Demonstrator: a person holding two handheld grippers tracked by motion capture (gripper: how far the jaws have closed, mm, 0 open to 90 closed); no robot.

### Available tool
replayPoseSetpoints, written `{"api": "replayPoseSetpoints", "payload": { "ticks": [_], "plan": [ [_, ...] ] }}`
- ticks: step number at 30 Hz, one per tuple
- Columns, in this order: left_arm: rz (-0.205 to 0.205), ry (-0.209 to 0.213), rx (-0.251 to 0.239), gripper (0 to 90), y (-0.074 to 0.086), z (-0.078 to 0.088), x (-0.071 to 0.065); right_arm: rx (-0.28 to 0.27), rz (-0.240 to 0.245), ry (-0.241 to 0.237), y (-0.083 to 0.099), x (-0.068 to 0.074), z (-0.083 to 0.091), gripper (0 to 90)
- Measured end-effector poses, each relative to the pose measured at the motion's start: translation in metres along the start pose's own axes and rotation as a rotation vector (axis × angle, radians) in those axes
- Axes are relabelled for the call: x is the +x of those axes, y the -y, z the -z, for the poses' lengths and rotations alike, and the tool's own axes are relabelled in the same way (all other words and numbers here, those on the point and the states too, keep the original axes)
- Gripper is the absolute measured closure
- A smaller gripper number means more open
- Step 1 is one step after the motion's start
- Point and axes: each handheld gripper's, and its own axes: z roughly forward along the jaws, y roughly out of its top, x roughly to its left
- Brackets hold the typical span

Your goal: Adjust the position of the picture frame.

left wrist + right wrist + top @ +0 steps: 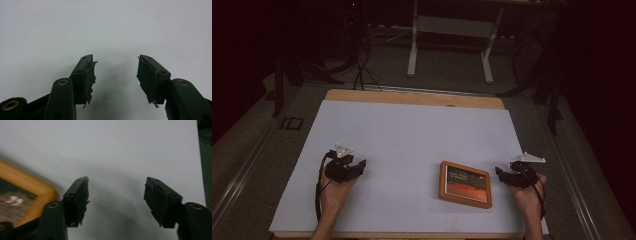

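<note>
A flat picture in an orange wooden frame [465, 183] lies on the white table sheet [407, 145], right of the middle and near the front. My right gripper [501, 173] rests just right of the frame, open and empty; in the right gripper view [116, 192] the frame's rounded corner [30, 186] sits beside the left jaw. My left gripper [360, 165] rests on the sheet at the front left, well apart from the frame. Its jaws stand open over bare sheet in the left gripper view [116, 68], with torn pads [90, 77].
The sheet covers a wooden table whose far edge [412, 96] shows bare. Beyond it stand the white legs of another desk [449, 45] and dark cables [362, 65] on the floor. The sheet's right edge [198, 157] lies close to my right gripper.
</note>
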Motion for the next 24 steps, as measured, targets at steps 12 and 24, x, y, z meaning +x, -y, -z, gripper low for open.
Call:
{"api": "replayPoseSetpoints", "payload": {
  "ticks": [12, 24],
  "plan": [
    [-0.073, 0.112, -0.051, 51.4, -0.002, 0.016, -0.03, -0.009, 0.038, -0.088, -0.007, 0.011, 0.004, 39.0],
    [-0.171, 0.254, -0.077, 76.2, -0.004, 0.018, -0.071, -0.028, 0.048, -0.136, -0.01, 0.015, 0.005, 52.9]
  ]
}}
